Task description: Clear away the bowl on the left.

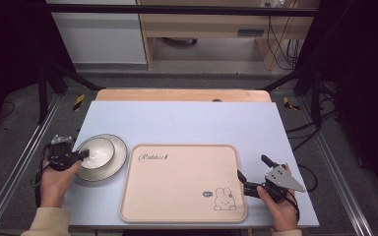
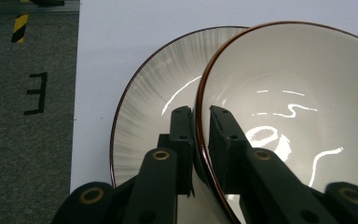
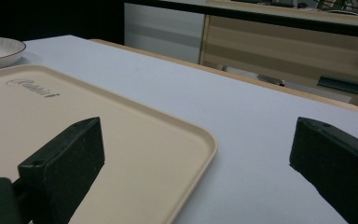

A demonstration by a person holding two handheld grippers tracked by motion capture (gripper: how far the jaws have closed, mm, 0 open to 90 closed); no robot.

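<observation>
A white bowl [image 1: 97, 151] with a brown rim stands in a grey-streaked plate [image 1: 119, 160] at the table's left. My left gripper [image 1: 82, 155] is shut on the bowl's near-left rim. In the left gripper view, one jaw lies inside the bowl [image 2: 298, 84] and the other outside it, over the plate [image 2: 168, 74], so the left gripper [image 2: 200, 112] pinches the wall. My right gripper [image 1: 252, 167] is open by the right edge of the beige tray [image 1: 177, 196]. In the right gripper view the right gripper [image 3: 198, 133] straddles the tray's [image 3: 74, 121] corner without touching it.
The tray, printed with a rabbit drawing [image 1: 225, 198], sits mid-table on the pale blue tabletop [image 1: 187, 123]. A black metal frame and grey floor surround the table. The plate [image 3: 0, 49] lies far left in the right gripper view.
</observation>
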